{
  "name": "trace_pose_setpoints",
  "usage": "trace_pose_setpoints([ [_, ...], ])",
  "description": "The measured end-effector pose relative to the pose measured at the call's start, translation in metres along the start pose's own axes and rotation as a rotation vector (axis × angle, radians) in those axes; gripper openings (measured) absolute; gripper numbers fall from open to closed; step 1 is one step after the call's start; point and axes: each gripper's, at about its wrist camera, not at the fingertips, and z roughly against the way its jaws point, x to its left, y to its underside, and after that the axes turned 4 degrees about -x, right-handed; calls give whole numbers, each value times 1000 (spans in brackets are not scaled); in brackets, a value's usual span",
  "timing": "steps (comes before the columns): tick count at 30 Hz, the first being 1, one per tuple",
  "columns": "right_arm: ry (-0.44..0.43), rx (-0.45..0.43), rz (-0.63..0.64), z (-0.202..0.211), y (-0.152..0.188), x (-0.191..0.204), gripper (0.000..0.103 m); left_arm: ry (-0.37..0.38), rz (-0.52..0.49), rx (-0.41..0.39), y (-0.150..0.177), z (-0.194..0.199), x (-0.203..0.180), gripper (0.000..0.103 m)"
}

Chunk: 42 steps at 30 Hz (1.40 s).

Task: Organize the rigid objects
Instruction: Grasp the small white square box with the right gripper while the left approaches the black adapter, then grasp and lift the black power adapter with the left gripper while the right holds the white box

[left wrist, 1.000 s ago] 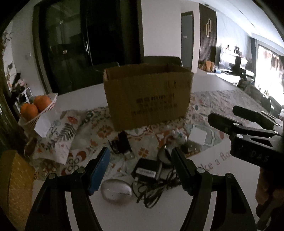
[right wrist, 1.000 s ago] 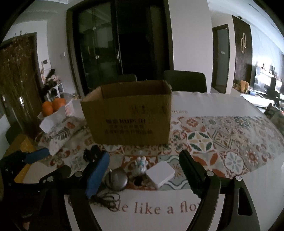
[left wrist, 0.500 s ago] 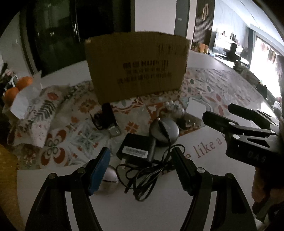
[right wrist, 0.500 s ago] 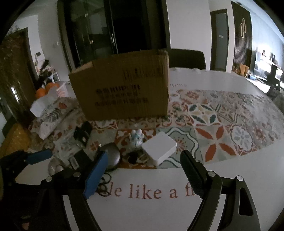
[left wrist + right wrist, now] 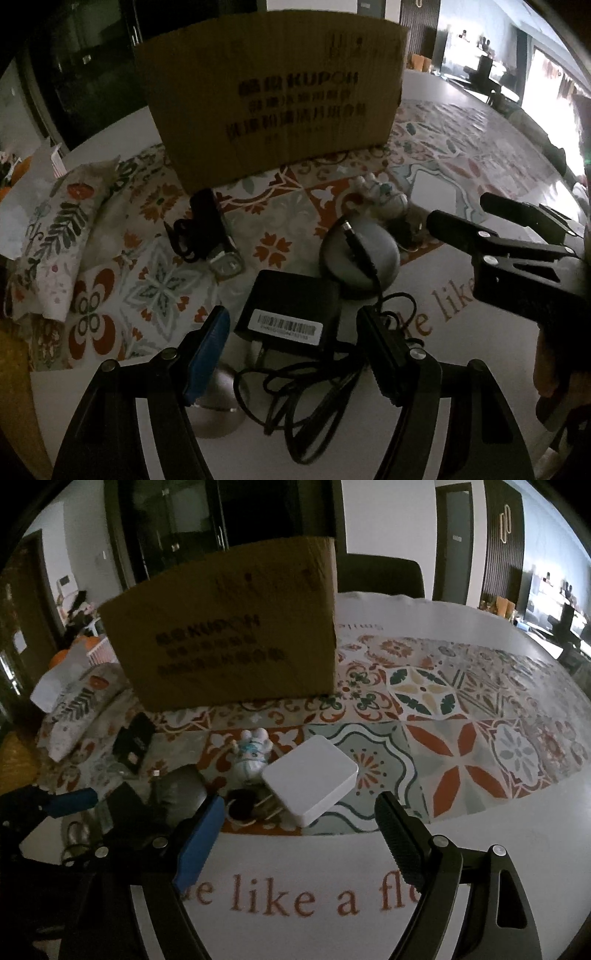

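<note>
Left gripper (image 5: pixel 291 343): wide open, holding nothing, its fingers on either side of the black adapter (image 5: pixel 291 308).
Right gripper (image 5: pixel 299 830): wide open, holding nothing, just in front of the white box (image 5: pixel 310 777).
Cardboard box (image 5: pixel 269 92): stands behind the small things on the patterned cloth (image 5: pixel 443 716).
Only the left view shows: the cable (image 5: pixel 314 384), the adapter's barcode sticker, and a silver oval thing (image 5: pixel 218 406).
Only the right view shows clearly: the little toy figure (image 5: pixel 253 755) beside the white box.

One cardboard box (image 5: pixel 269 96), one black adapter (image 5: pixel 291 310), two round discs (image 5: pixel 360 254), one white box (image 5: pixel 310 779), one figurine (image 5: pixel 253 755)
</note>
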Motion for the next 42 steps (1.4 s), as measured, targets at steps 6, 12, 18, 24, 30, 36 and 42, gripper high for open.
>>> trace_pose_setpoints([
  [6, 3, 27, 20, -19, -5, -3, 84, 18, 28, 26, -5, -8, 3, 70],
  [12, 15, 20, 24, -29, -10, -9, 84, 23, 58, 53, -6, -17, 3, 64],
  [18, -12, 33, 50, -38, -7, -11, 84, 40, 67, 61, -3, -20, -1, 63],
  [24, -46, 48, 47, -46, -9, -12, 84, 43, 72, 58, -5, -21, -2, 63],
  [30, -51, 41, 57, -44, -8, -11, 68, 48, 91, 51, -4, -21, 0, 63],
  [36, -47, 46, 40, -40, -6, -11, 68, 55, 101, 45, -2, -18, 0, 63],
  [42, -37, 30, 28, -24, -2, -10, 67, 50, 109, 22, 3, -8, -2, 61],
])
